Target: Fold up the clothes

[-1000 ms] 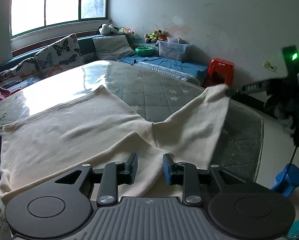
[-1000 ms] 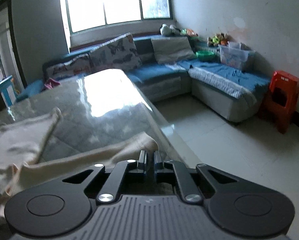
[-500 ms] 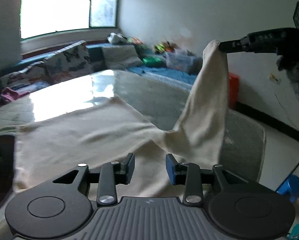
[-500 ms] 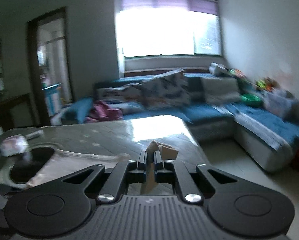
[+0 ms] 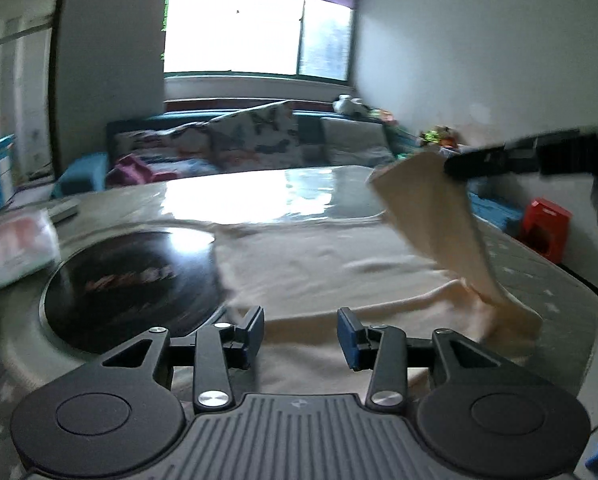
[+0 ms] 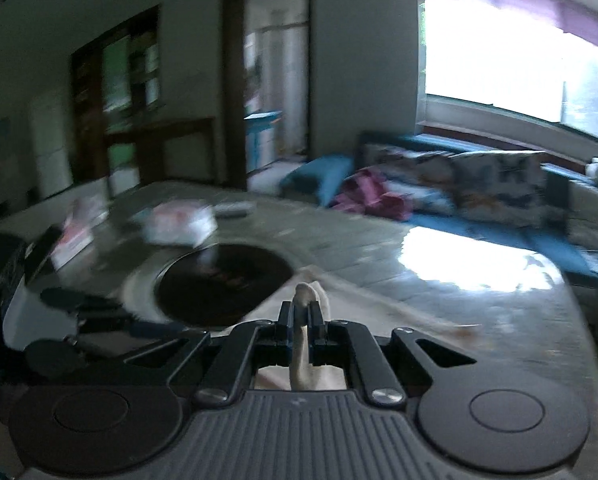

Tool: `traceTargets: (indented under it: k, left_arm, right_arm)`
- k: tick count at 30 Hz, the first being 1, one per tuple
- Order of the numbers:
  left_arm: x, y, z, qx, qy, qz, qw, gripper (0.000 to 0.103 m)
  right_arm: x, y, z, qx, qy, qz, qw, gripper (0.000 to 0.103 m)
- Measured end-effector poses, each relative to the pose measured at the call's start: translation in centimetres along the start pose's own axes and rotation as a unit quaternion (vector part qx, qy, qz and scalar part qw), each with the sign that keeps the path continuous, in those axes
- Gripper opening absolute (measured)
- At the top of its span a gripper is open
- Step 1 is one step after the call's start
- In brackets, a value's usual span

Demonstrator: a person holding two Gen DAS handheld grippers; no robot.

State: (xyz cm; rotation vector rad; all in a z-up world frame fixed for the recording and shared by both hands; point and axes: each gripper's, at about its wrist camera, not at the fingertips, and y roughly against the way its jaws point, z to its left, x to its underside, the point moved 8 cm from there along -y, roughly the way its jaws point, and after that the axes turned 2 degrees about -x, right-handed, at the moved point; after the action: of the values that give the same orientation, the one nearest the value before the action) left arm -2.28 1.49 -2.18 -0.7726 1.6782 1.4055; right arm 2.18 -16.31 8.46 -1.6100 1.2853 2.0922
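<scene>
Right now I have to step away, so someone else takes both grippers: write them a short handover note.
Left gripper: open, empty, low over the near edge of the cream garment.
Right gripper: shut on one corner of the garment, holding it lifted above the glass-topped table.
The rest of the garment lies spread flat beside the black round hob.
Done: corner picked up and raised.
Left: carry it across the garment, lay it down, smooth, finish the remaining folds.

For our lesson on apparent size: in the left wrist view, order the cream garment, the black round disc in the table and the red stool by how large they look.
1. cream garment
2. black round disc
3. red stool

The stool stands farther away, so its real size stays unsure.
</scene>
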Motion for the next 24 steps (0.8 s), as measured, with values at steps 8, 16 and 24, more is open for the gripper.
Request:
traceTargets:
  k: [8,16,24]
  left_arm:
    - [1.0,0.9,1.6,-0.018,0.022,0.004,0.9996,0.043]
    - [1.1,0.4,-0.1,0.013,0.008,0.011,0.9998,0.042]
    - [2.1,-0.8,-2.1,0.028,-0.007,0.041,0.9987,0.043]
  right_arm:
    - [2.6,-4.4,5.1,-0.073,0.026,0.06,0.995,0.007]
    - [4.9,-0.9,0.4,-0.017,0.018,0.08,0.996,0.011]
    - [11.3,3.1,-4.7,0.056,-0.021,0.138,0.989,0.025]
